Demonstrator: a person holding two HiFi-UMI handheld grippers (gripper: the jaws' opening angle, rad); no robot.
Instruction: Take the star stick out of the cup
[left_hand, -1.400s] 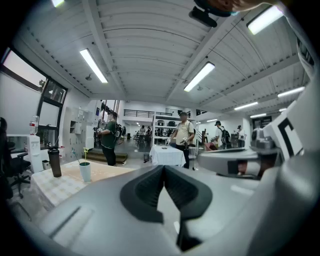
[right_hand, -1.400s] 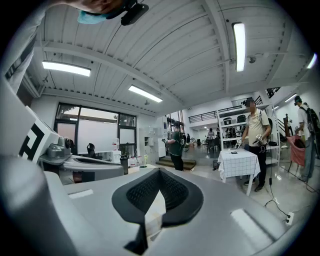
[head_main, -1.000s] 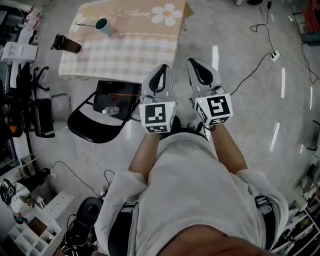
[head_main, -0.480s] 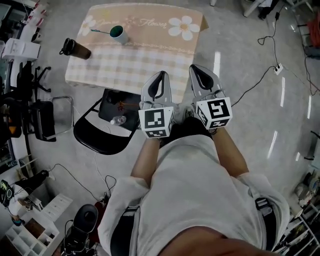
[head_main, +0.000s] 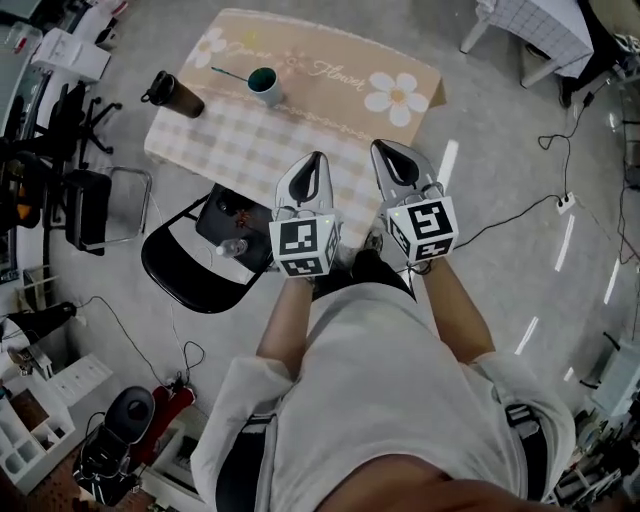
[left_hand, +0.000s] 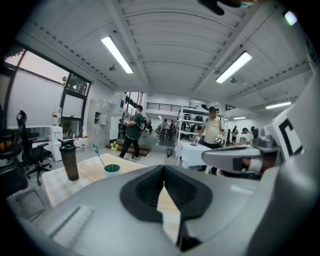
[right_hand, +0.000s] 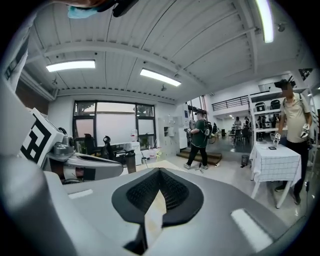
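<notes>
— Your claws?
— Both clenched, empty: my left gripper (head_main: 317, 157) and right gripper (head_main: 381, 147), side by side before the table (head_main: 330, 110).
— The star stick (head_main: 228, 72)?
— Leaning in the cup (head_main: 264, 84) on the table's far side, well apart from me, near a dark bottle (head_main: 172, 93).

A table draped in a beige checked cloth with white daisy prints (head_main: 250, 150) stands on the glossy grey floor (head_main: 500, 150). A dark brown lidded tumbler (head_main: 172, 93) stands upright at the table's left corner. Just beside its near edge, a black folding chair (head_main: 185, 285) carries a small clear plastic bottle (head_main: 230, 247). A white-clothed table (head_main: 540, 22) stands well apart.
</notes>
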